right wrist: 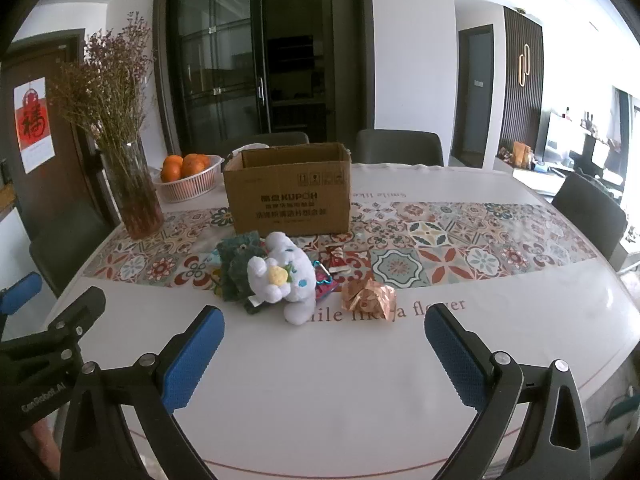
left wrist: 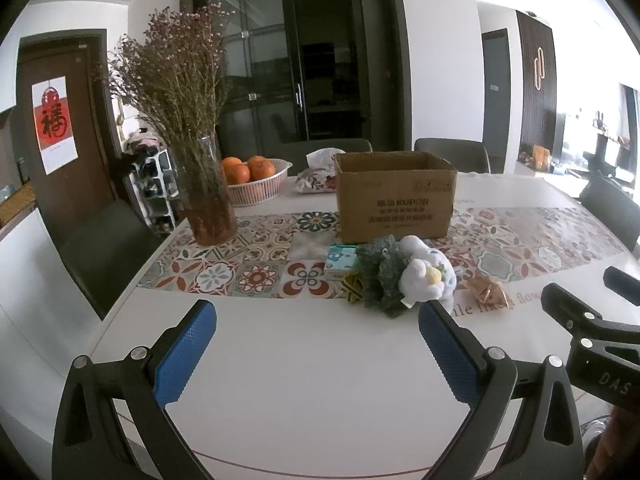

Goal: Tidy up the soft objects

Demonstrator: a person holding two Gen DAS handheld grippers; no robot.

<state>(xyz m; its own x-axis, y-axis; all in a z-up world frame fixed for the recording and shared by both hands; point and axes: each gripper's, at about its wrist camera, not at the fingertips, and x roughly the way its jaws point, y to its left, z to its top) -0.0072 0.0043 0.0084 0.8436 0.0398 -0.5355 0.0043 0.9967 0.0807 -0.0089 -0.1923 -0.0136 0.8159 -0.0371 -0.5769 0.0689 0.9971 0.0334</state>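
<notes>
A white plush toy (right wrist: 286,276) with a yellow flower lies on the table beside a dark green fuzzy cloth (right wrist: 238,266); the same plush (left wrist: 426,276) and green cloth (left wrist: 380,274) show in the left wrist view. An open cardboard box (right wrist: 288,196) stands just behind them, also seen as the box (left wrist: 394,200). My left gripper (left wrist: 318,316) hovers open over bare tabletop, short of the pile. My right gripper (right wrist: 324,320) is open too, nothing between its blue pads, with the plush just ahead of its left finger.
A crinkled copper wrapper (right wrist: 368,298), a red snack packet (right wrist: 336,260) and a small blue-white pack (left wrist: 340,260) lie around the pile. A glass vase of dried flowers (left wrist: 208,196) and a basket of oranges (left wrist: 256,182) stand at the back left. Chairs ring the table.
</notes>
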